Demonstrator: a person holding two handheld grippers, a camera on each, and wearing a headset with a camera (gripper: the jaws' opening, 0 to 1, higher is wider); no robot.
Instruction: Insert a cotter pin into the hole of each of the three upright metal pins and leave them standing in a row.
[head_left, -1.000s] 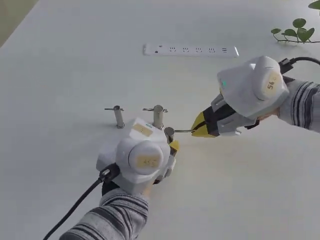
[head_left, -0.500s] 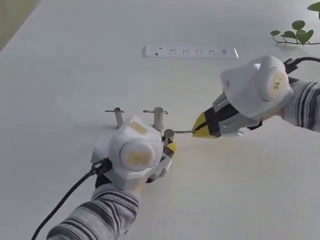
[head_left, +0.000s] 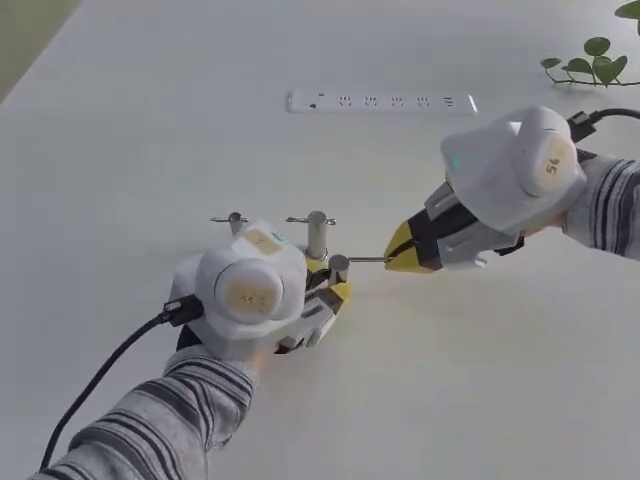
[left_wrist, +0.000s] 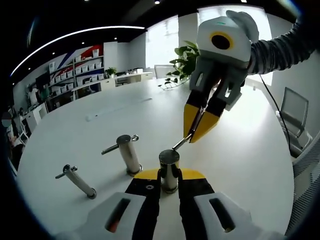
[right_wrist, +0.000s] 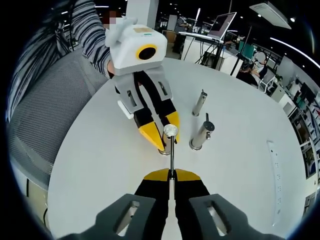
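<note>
On the white table (head_left: 150, 120), we hold one metal pin (left_wrist: 169, 167) between the closed fingers (left_wrist: 144, 176) of the left gripper (left_wrist: 170, 176). The right gripper (right_wrist: 171, 174) pinches a cotter pin (right_wrist: 171, 155), its tip at that pin's head.

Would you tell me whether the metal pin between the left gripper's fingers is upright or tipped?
Upright: the metal pin stands vertical on the table, between the fingers of the left gripper.

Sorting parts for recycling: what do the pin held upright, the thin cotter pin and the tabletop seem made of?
Upright pin: apparently bare metal, grey with soft glints on its side. Cotter pin: thin silvery wire, probably steel. Tabletop: smooth matt white, perhaps laminate or painted board.
</note>
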